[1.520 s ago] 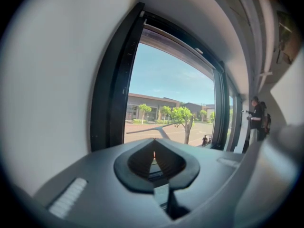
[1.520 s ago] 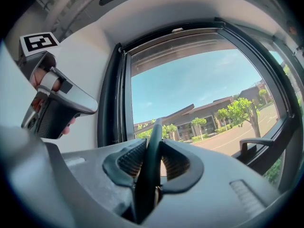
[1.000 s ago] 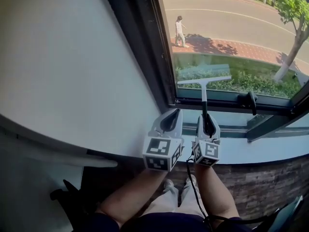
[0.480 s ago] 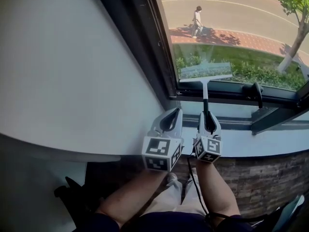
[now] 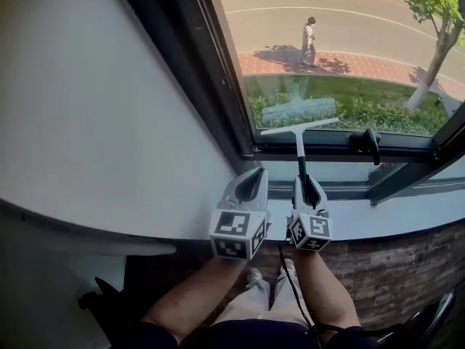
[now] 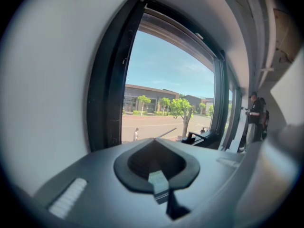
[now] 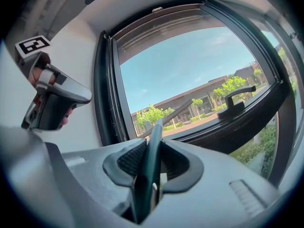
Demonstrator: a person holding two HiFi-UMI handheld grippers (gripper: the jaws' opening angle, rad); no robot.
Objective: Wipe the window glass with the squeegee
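My right gripper (image 5: 305, 189) is shut on the dark handle of the squeegee (image 5: 299, 147), which rises between its jaws in the right gripper view, squeegee (image 7: 153, 156). Its pale blade (image 5: 299, 127) lies slightly tilted against the bottom left of the window glass (image 5: 349, 42), just above the lower frame. My left gripper (image 5: 251, 186) hovers beside it on the left, over the sill, shut with nothing in it; its pads meet in the left gripper view, left gripper (image 6: 159, 172). The right gripper view also catches the left gripper (image 7: 57, 99).
A black window handle (image 5: 370, 142) sticks out from the lower frame right of the blade. The dark frame post (image 5: 218, 86) borders the glass on the left, with a white wall (image 5: 102, 107) beyond. A pale sill (image 5: 392, 217) runs below. Another person stands far right in the left gripper view.
The squeegee blade stays low on the glass near the lower frame, and both grippers keep their places side by side. The head view has shifted a little. Outside, a pedestrian has walked to the right.
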